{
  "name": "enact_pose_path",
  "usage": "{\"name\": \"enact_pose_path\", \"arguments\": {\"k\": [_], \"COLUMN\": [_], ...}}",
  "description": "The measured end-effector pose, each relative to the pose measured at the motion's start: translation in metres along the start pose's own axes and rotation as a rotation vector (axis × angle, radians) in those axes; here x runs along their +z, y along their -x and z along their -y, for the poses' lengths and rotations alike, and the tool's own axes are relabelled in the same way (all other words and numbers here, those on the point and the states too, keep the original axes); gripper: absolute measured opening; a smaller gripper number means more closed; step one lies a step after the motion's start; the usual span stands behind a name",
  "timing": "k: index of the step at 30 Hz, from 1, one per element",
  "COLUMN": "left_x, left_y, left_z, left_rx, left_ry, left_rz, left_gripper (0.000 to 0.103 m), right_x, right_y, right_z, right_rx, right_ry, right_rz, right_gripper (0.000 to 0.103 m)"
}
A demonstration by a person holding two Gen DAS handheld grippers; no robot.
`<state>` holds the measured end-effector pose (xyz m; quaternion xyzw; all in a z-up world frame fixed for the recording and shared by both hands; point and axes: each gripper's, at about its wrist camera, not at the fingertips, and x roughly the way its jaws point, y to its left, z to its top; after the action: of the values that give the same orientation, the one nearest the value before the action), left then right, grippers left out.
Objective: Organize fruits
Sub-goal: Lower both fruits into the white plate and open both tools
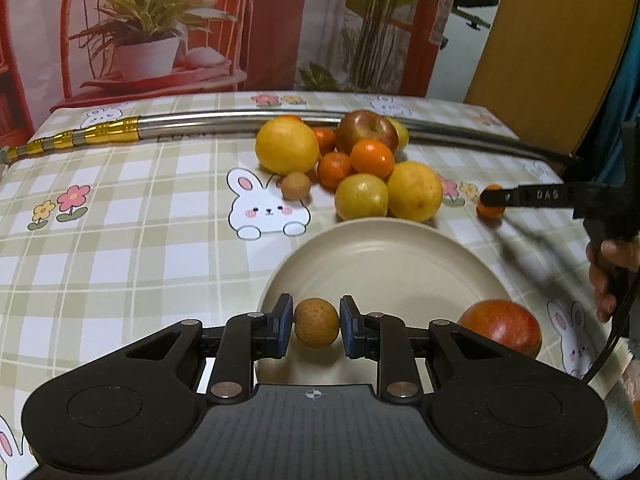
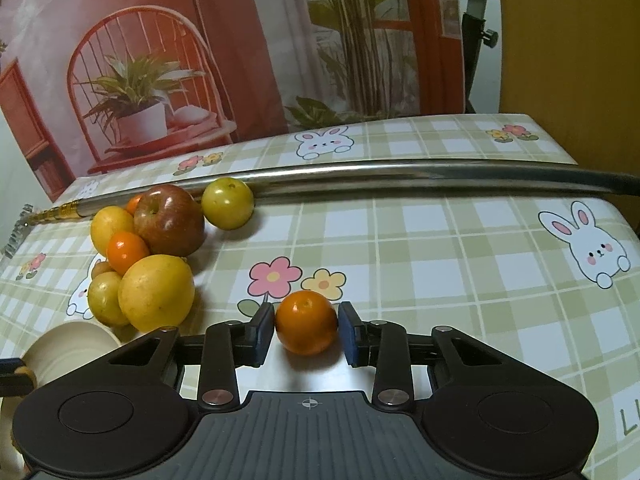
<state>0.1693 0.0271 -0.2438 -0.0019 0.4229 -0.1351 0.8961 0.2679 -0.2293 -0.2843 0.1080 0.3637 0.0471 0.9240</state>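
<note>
Covering table, checked bunny tablecloth (image 2: 440,240), plant-print backdrop (image 1: 280,20) behind

Fruit pile behind plate on table; both grippers at table level.

The cream round ceramic plate (image 1: 384,264) lies before the heap of yellow, orange and red fruit (image 1: 352,160). A long steel rod with gold fittings (image 1: 200,124) lies behind the heap. A red apple (image 1: 502,326) sits at the plate's right rim. A small orange mandarin (image 2: 306,328) lies right of the heap, well apart.
</note>
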Motion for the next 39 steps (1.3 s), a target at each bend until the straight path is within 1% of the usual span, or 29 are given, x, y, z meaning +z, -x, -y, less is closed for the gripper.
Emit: {"name": "enact_pose_path", "arguments": {"k": [3, 6, 12, 18, 21, 27, 34, 39], "left_x": [-0.001, -0.004, -0.006, -0.008, -0.008, -0.01, -0.011, -0.011], "left_y": [-0.003, -0.005, -0.004, -0.002, -0.001, 0.003, 0.003, 0.004], "left_z": [0.002, 0.003, 0.004, 0.003, 0.002, -0.002, -0.002, -0.003], "left_rx": [0.006, 0.021, 0.018, 0.018, 0.024, 0.036, 0.031, 0.026], "left_ry": [-0.014, -0.028, -0.025, -0.004, 0.004, 0.018, 0.024, 0.031], "left_rz": [-0.025, -0.045, -0.061, -0.066, -0.066, -0.062, -0.06, -0.06], "left_gripper": [0.027, 0.027, 0.027, 0.027, 0.027, 0.027, 0.027, 0.027], "right_x": [-0.002, -0.005, -0.013, -0.017, -0.02, -0.024, -0.025, -0.025], "right_y": [0.005, 0.015, 0.038, 0.053, 0.051, 0.042, 0.031, 0.023], "right_z": [0.001, -0.004, -0.025, -0.061, -0.075, -0.093, -0.101, -0.102], "right_rx": [0.008, 0.037, 0.137, 0.204, 0.236, 0.257, 0.249, 0.235], "right_ry": [-0.02, -0.025, -0.03, 0.064, 0.107, 0.161, 0.213, 0.216], "right_rz": [0.0, 0.005, 0.014, -0.002, -0.031, -0.109, -0.189, -0.22], "right_gripper": [0.032, 0.031, 0.032, 0.031, 0.032, 0.031, 0.031, 0.032]}}
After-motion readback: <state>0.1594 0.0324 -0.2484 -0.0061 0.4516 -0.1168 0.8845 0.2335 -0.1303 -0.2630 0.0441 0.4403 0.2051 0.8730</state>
